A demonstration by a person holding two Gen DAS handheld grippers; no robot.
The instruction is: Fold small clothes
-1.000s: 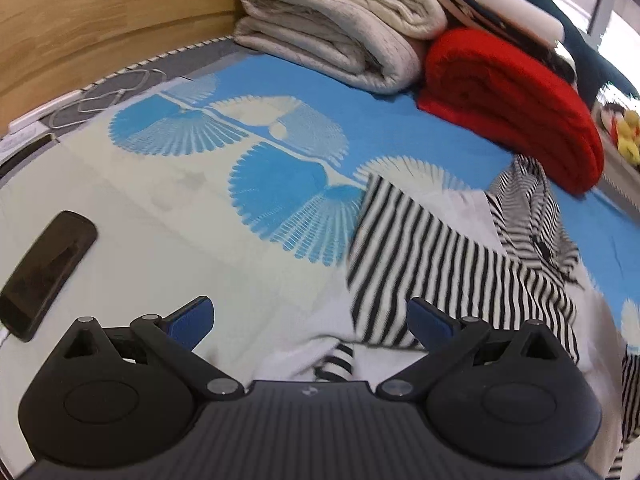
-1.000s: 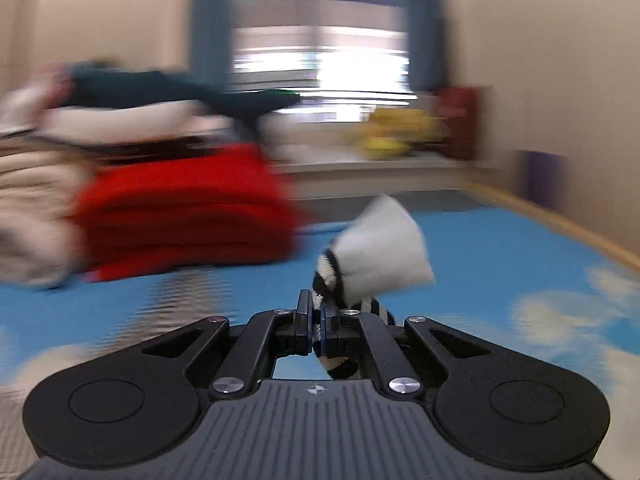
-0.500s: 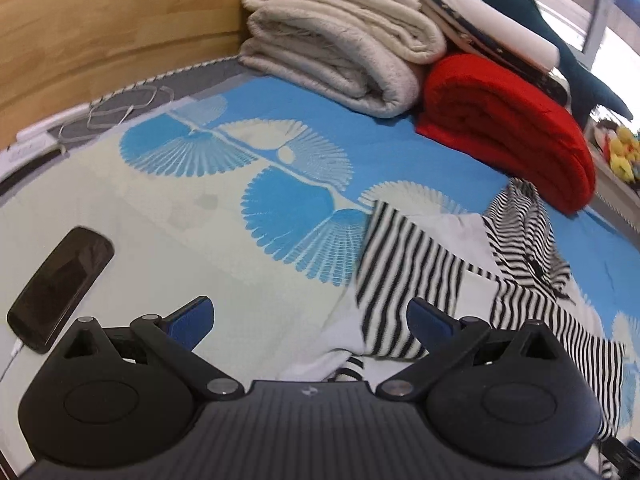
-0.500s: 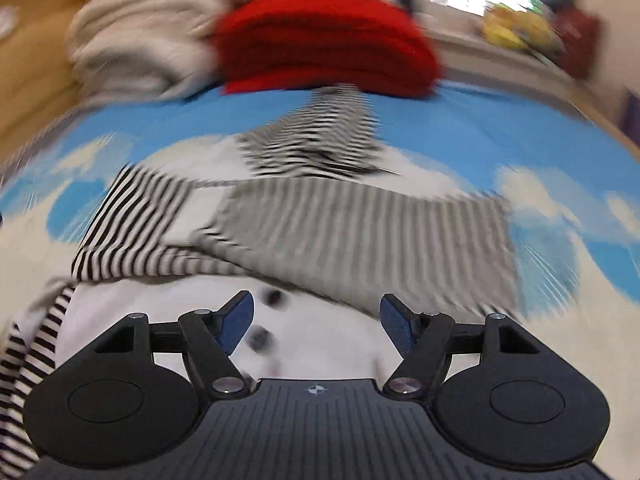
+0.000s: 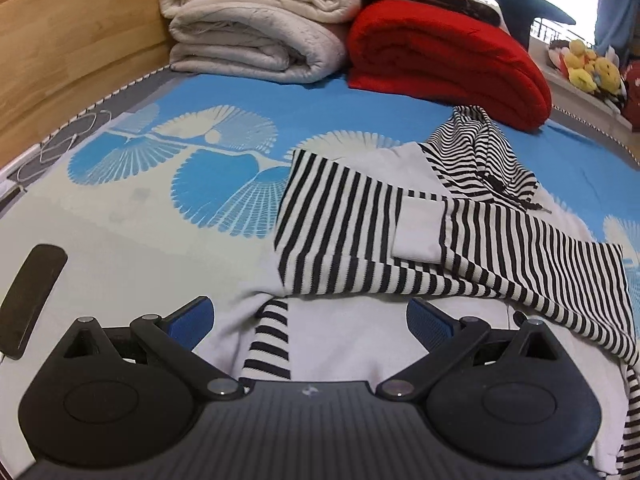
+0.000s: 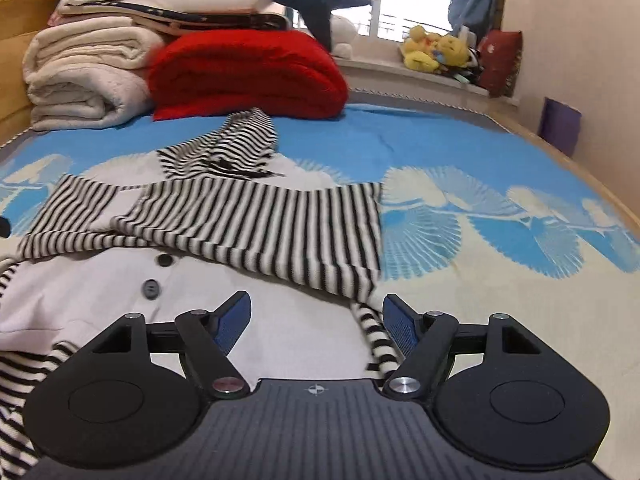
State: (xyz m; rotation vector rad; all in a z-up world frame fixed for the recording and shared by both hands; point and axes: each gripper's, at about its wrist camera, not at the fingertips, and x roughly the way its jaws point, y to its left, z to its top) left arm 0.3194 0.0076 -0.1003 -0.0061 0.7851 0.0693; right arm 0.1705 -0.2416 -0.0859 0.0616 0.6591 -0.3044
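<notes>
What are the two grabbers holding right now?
Nothing. The left gripper and right gripper are both open above the striped hooded top, pads apart and pinching no cloth.

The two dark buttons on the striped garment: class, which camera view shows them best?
The right wrist view. The buttons sit in plain sight on the pale front panel of the striped garment. In the left wrist view the folded striped sleeve covers that area; no buttons are visible.

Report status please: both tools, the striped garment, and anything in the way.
Left tool open, empty. Right tool open, empty. Striped garment flat on bed, sleeves folded across. Phone lies beside, clear of it.
</notes>
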